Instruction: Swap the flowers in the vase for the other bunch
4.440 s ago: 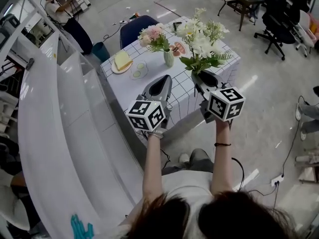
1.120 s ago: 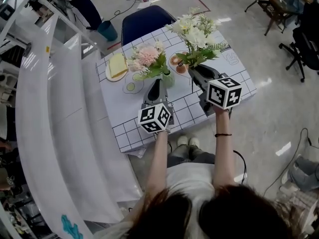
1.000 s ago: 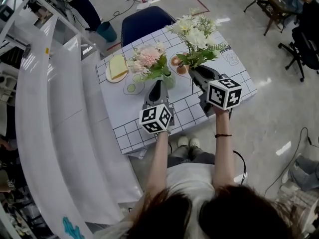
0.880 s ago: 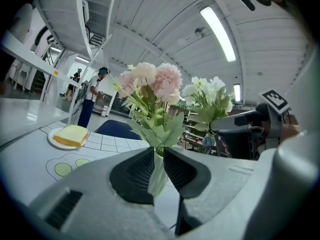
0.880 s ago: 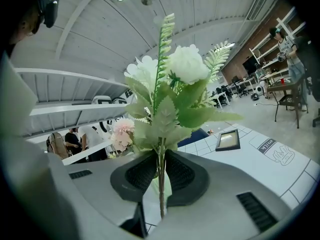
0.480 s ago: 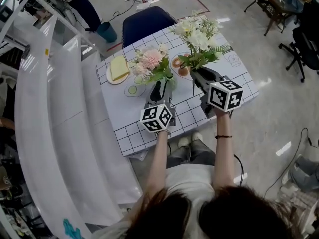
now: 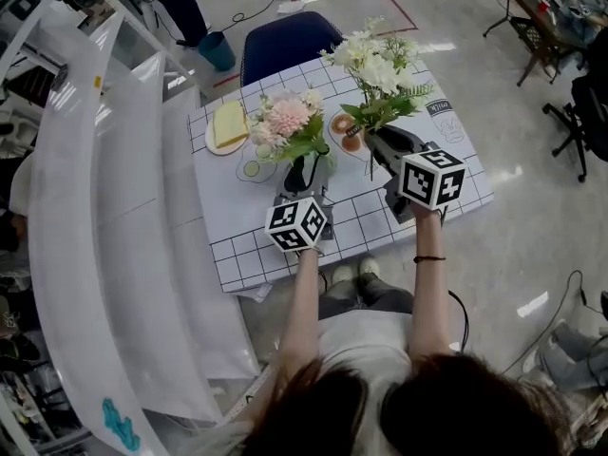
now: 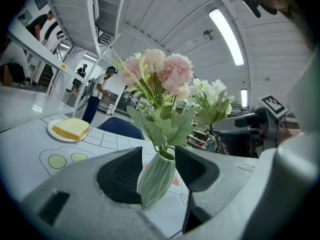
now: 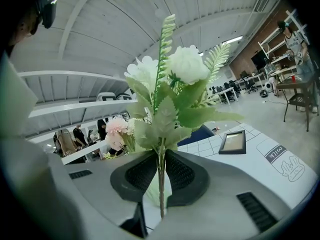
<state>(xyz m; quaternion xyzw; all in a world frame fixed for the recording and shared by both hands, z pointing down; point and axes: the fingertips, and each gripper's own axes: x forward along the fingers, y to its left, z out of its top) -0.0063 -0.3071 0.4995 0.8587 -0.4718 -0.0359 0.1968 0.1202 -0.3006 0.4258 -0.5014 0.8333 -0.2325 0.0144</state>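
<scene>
A bunch of pink flowers (image 7: 288, 120) stands in a pale green ribbed vase (image 8: 156, 179) on the grid-patterned table (image 7: 237, 226). My left gripper (image 7: 306, 171) sits level at the vase. Its jaws have just been opening and now stand wide on either side of the vase body (image 8: 157, 169); a gap shows at the right pad. My right gripper (image 7: 378, 145) is just right of the vase, shut on the thin stem of a white flower bunch (image 7: 377, 65) that it holds upright. In the right gripper view the stem (image 9: 161, 171) runs between the pads, with the pink blooms (image 9: 117, 129) behind.
A plate with a yellow slab (image 7: 229, 122) and a small dish of food (image 7: 340, 124) sit beyond the vase. A framed tablet (image 9: 232, 141) lies at the table's right. A blue chair (image 7: 290, 41) stands behind the table. White curved shelving (image 7: 95, 207) runs along the left.
My left gripper has come forward to the vase and its jaws have spread around it. The right gripper has kept the white bunch in about the same place.
</scene>
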